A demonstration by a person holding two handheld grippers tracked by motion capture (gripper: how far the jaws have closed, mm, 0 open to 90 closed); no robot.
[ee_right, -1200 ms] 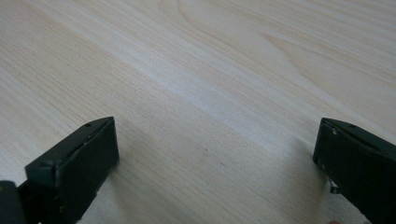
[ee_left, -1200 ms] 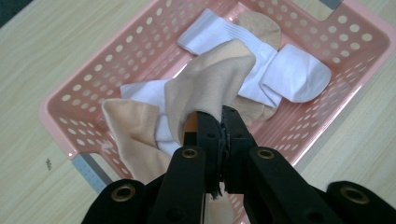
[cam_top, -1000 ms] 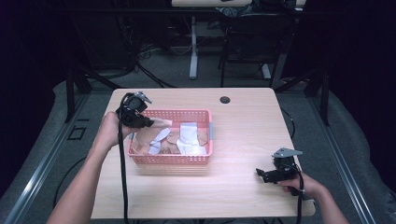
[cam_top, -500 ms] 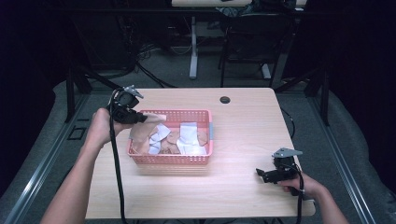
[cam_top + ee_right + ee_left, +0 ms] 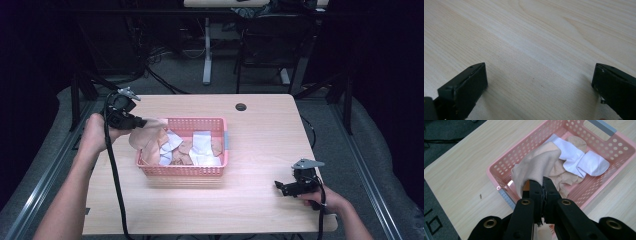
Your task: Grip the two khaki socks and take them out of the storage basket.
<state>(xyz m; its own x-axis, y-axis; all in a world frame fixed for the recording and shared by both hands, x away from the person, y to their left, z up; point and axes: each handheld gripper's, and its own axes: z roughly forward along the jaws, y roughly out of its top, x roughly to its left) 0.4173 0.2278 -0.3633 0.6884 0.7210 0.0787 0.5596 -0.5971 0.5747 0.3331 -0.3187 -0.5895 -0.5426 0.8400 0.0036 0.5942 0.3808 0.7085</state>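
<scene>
Left gripper [image 5: 541,185] clamped on a beige sock [image 5: 537,165] lifted over the left end of the pink basket [image 5: 220,171], right gripper [image 5: 540,87] spread wide on the table [image 5: 260,125] right of it

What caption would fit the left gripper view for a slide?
Left gripper, jaws shut on a beige sock, lifts it above a pink basket of beige and white socks.

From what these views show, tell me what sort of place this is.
Probably an office or lab set up for recording: a light wooden desk with a cable hole, cables on grey carpet behind it, and dark chairs and desk legs farther back.
</scene>
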